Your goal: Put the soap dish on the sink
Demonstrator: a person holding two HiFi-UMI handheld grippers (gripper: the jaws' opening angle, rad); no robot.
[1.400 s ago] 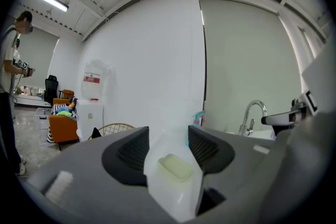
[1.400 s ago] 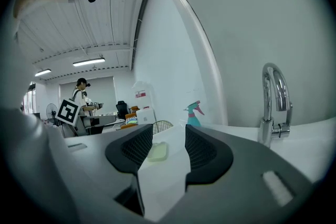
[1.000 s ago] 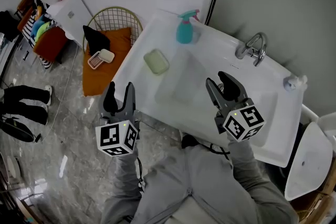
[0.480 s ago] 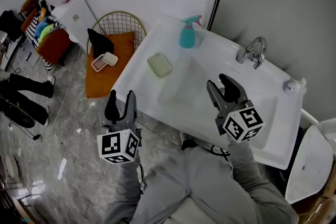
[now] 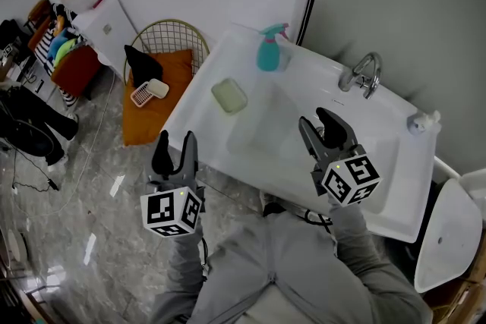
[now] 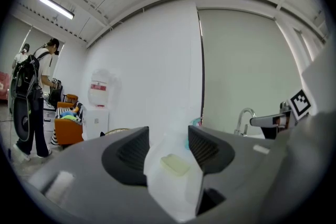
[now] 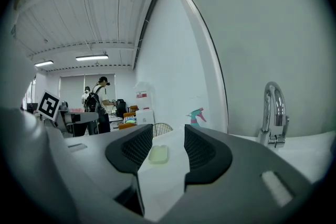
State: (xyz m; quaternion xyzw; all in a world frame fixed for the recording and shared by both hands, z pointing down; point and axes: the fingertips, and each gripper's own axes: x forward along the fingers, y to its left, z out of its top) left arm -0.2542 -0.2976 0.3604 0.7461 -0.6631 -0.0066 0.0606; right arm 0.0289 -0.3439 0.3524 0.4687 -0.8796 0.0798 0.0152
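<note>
A pale green, rounded soap dish (image 5: 229, 95) lies flat on the left part of the white sink (image 5: 304, 163). It also shows between the jaws in the left gripper view (image 6: 175, 164) and in the right gripper view (image 7: 158, 154), well ahead of both. My left gripper (image 5: 174, 148) hangs open and empty over the floor, just off the sink's front left edge. Over the basin, my right gripper (image 5: 326, 129) is open too, holding nothing. A pink lattice tray with a white block (image 5: 146, 92) rests on an orange cushion in a wire basket.
A teal spray bottle (image 5: 266, 49) stands at the sink's back edge and a chrome faucet (image 5: 361, 73) rises at the back right. The wire basket (image 5: 163, 57) sits on the floor left of the sink. A person with a backpack (image 6: 31, 102) stands far left.
Both grippers have stayed almost still, jaws open throughout. The head view has shifted a little, and the person's legs at the far left have moved toward the frame's edge.
</note>
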